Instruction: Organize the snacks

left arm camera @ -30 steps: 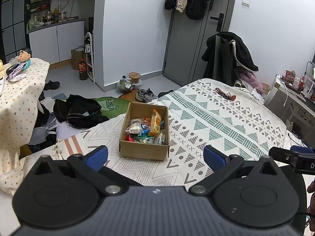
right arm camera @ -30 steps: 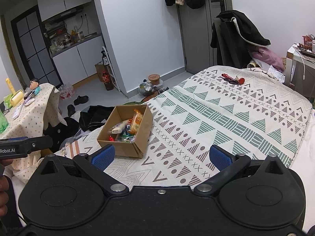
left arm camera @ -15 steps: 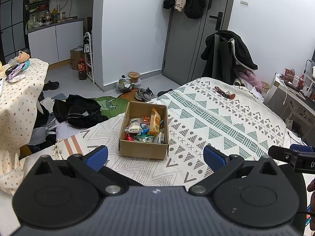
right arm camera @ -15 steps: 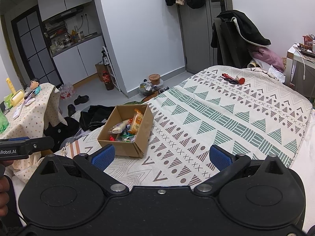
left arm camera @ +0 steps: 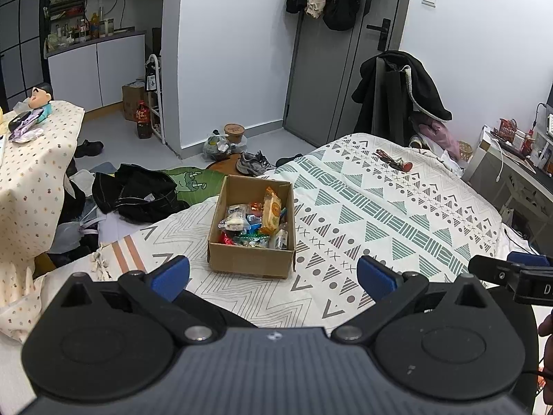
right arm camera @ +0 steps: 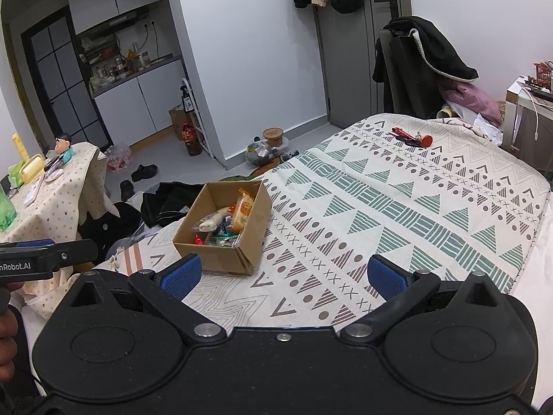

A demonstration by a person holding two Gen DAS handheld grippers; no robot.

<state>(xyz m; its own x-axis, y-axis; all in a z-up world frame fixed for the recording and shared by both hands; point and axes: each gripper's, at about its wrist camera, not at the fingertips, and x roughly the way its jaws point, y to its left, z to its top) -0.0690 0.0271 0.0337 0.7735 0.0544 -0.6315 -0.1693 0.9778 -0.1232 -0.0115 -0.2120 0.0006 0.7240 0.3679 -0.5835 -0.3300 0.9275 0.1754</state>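
The left gripper (left arm camera: pixel 273 275) hangs above the near edge of the bed, its blue-padded fingers (left arm camera: pixel 171 276) spread wide with nothing between them. The right gripper (right arm camera: pixel 283 275) hangs alongside it, equally spread and bare. Both are aimed across the patterned bedspread (left arm camera: pixel 380 214) at the cardboard box (left arm camera: pixel 251 231), a stance that suits sizing up the load before a reach, or standing clear after one.

The box sits just beyond the grippers on the bedspread, near the bed's left edge, its top open. The snacks (left arm camera: pixel 254 223) lie heaped inside it; an orange packet (left arm camera: pixel 271 211) stands tall against the right wall. Loose wrappers need walls to stay gathered on soft bedding, which may explain the box.

Far across the bed lies a small red-and-dark cluster (left arm camera: pixel 392 162), too small to identify.
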